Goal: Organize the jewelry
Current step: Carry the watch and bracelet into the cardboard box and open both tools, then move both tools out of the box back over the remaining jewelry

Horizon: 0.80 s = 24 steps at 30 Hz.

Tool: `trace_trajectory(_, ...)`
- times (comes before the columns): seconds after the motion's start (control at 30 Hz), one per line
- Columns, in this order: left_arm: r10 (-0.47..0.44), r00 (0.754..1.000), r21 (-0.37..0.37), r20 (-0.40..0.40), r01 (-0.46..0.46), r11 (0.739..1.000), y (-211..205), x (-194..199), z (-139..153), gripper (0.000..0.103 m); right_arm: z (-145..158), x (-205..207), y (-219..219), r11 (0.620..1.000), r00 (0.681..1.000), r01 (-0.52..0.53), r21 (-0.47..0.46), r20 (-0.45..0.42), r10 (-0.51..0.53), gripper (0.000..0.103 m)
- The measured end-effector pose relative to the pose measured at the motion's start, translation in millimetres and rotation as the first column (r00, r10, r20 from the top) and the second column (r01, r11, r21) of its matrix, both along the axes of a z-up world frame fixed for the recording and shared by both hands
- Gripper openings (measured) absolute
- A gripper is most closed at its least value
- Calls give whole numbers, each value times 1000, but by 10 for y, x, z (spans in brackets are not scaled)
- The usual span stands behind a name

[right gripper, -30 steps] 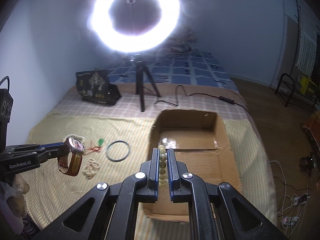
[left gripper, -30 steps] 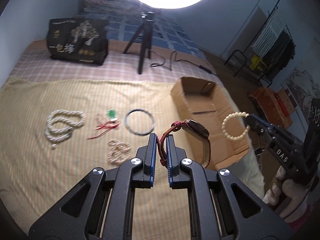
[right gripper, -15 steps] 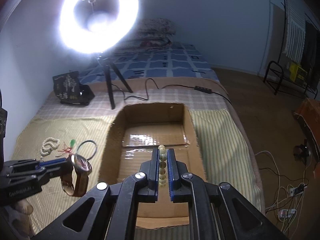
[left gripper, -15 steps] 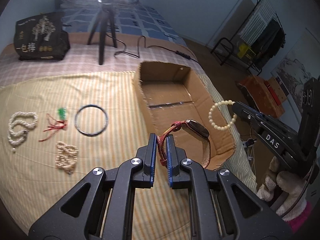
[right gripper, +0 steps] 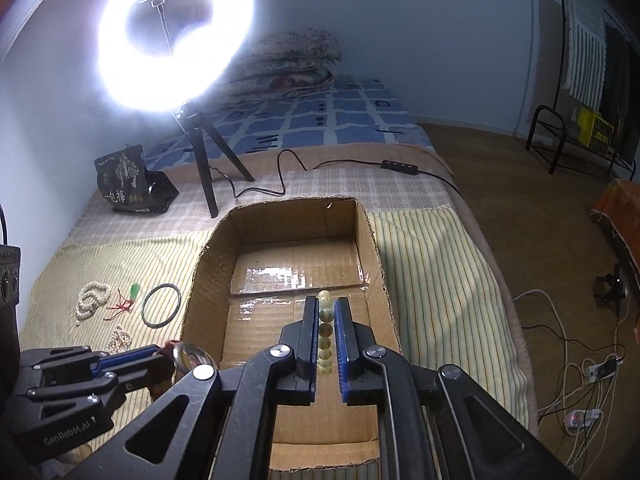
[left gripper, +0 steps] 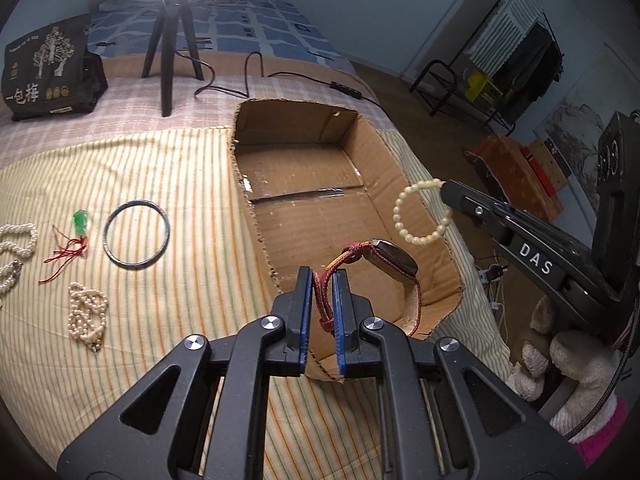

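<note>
Both grippers have carried their loads from the yellow striped cloth (left gripper: 168, 184) side to the cardboard box (left gripper: 316, 128). One second ago the left wrist view was centred on the jewelry lying on the cloth, with the box off to the right. Now the box fills the centre of both views.

The left gripper (left gripper: 322, 292) is pinching the red woven strap of the watch (left gripper: 390, 258), which hangs beyond the fingertips, over the near right part of the box. The right gripper (right gripper: 325, 328) is pinching the cream bead bracelet (left gripper: 422, 212), with its beads stacked between the blue pads; the loop hangs over the right wall of the box. The right jaws have eased open slightly in the last half second, but the beads remain between them.

Judgement: the transport step is close to complete and release into the box is next. The black bangle (left gripper: 136, 234), green pendant (left gripper: 80, 222) and pearl strands (left gripper: 86, 314) remain on the cloth, left of the box.
</note>
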<state>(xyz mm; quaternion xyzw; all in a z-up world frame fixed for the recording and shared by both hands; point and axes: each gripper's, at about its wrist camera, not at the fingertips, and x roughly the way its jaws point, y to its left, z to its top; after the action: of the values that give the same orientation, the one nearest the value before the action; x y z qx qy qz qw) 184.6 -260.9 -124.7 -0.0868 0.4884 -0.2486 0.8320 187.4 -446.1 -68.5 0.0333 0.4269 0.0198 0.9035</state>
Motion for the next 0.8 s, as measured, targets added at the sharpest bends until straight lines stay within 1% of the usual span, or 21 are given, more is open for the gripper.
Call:
trace_trajectory(0.03, -4, 1000, 0, 2, 4, 1000, -11, 1, -2, 9, 5, 2, -3, 1000, 1000, 3, 5, 2, -3, 11)
trace_trajectory(0.07, -9, 1000, 6, 3, 9, 1000, -23, 4, -6, 15, 11, 1, -8, 1000, 1000, 8, 7, 5, -8, 26)
trace_trajectory(0.1, -10, 1000, 11, 4, 10, 1000, -31, 10, -9, 20, 18, -2, -13, 1000, 1000, 12, 7, 11, -13, 35)
trace_trajectory(0.13, -7, 1000, 18, 5, 7, 1000, -31, 11, -14, 32, 30, -9, -12, 1000, 1000, 17, 6, 18, -17, 39)
trace_trajectory(0.17, -4, 1000, 20, 10, 4, 1000, -25, 9, -11, 37, 32, -6, -10, 1000, 1000, 18, 2, 19, -18, 48)
trace_trajectory(0.2, -3, 1000, 23, 12, 2, 1000, -21, 10, -10, 37, 37, -7, -7, 1000, 1000, 22, -3, 21, -21, 60)
trace_trajectory(0.23, -2, 1000, 28, 11, 2, 1000, -18, 12, -10, 37, 46, -16, -2, 999, 999, 30, -11, 27, -30, 67)
trace_trajectory(0.27, -1, 1000, 34, 7, 1, 999, -12, 15, -12, 39, 54, -18, -6, 999, 999, 37, -16, 34, -37, 77)
trace_trajectory(0.3, 1, 1000, 35, 5, -1, 999, -5, 17, -14, 40, 63, -20, -8, 999, 998, 42, -18, 41, -41, 80)
trace_trajectory(0.33, 2, 1000, 35, 6, -3, 999, 5, 17, -16, 43, 75, -25, -6, 999, 998, 45, -20, 47, -44, 82)
trace_trajectory(0.4, 3, 1000, 48, 11, -3, 999, 12, 10, -15, 43, 96, -23, 3, 998, 997, 52, -32, 51, -50, 90)
trace_trajectory(0.43, 2, 1000, 52, 14, -3, 999, 15, 6, -14, 43, 111, -28, 11, 997, 997, 58, -45, 60, -55, 92)
trace_trajectory(0.5, 2, 1000, 58, 15, -3, 998, 19, -2, -8, 48, 129, -33, 25, 996, 996, 68, -62, 69, -64, 100)
trace_trajectory(0.53, 4, 1000, 59, 17, -5, 998, 25, -7, -4, 55, 140, -36, 28, 995, 995, 75, -67, 75, -69, 102)
trace_trajectory(0.57, 7, 1000, 60, 22, -8, 998, 33, -14, 4, 58, 151, -38, 28, 994, 994, 80, -70, 79, -74, 103)
trace_trajectory(0.7, 9, 999, 75, 33, -11, 997, 58, -34, 32, 59, 168, -32, 48, 992, 993, 92, -89, 80, -85, 103)
trace_trajectory(0.8, 10, 999, 85, 35, -13, 996, 94, -48, 41, 62, 179, -41, 63, 990, 993, 101, -100, 77, -94, 103)
